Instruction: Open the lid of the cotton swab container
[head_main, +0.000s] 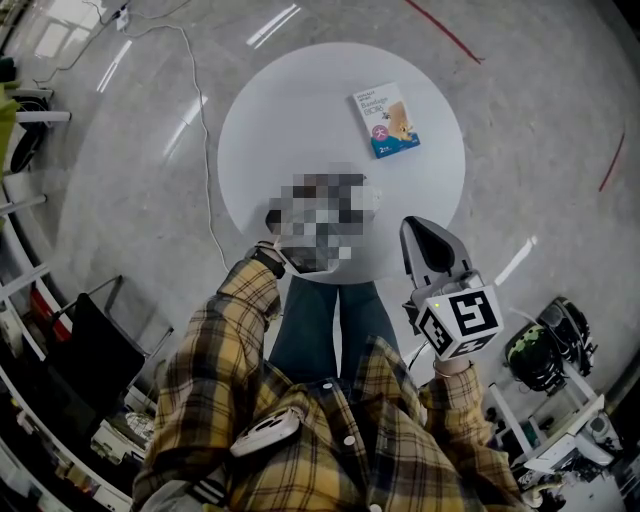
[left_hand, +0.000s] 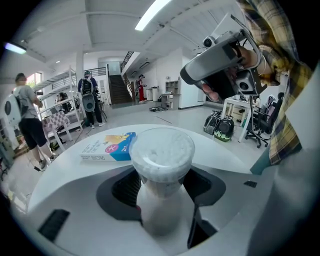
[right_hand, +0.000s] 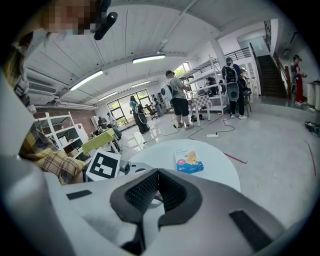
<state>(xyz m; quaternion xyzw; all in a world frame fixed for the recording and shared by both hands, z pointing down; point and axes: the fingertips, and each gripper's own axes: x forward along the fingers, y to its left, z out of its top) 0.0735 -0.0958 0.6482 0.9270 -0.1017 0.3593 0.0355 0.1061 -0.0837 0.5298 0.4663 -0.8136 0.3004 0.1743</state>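
Note:
A clear cotton swab container (left_hand: 162, 150) with a round lid and white swabs inside stands between the jaws of my left gripper (left_hand: 162, 187). Both pads seem to touch its sides, and the lid is on. In the head view a mosaic patch covers this gripper and the container, at the near edge of the round white table (head_main: 280, 110). My right gripper (head_main: 422, 228) hovers over the table's near right edge, shut and empty (right_hand: 157, 186). From the right gripper view I see the left gripper's marker cube (right_hand: 102, 167).
A blue and white bandage box (head_main: 385, 120) lies flat at the far right of the table (left_hand: 107, 146). A cable (head_main: 205, 130) runs across the floor to the left. A black chair (head_main: 100, 340) stands near left, bags (head_main: 545, 350) near right. People stand farther off (left_hand: 27, 125).

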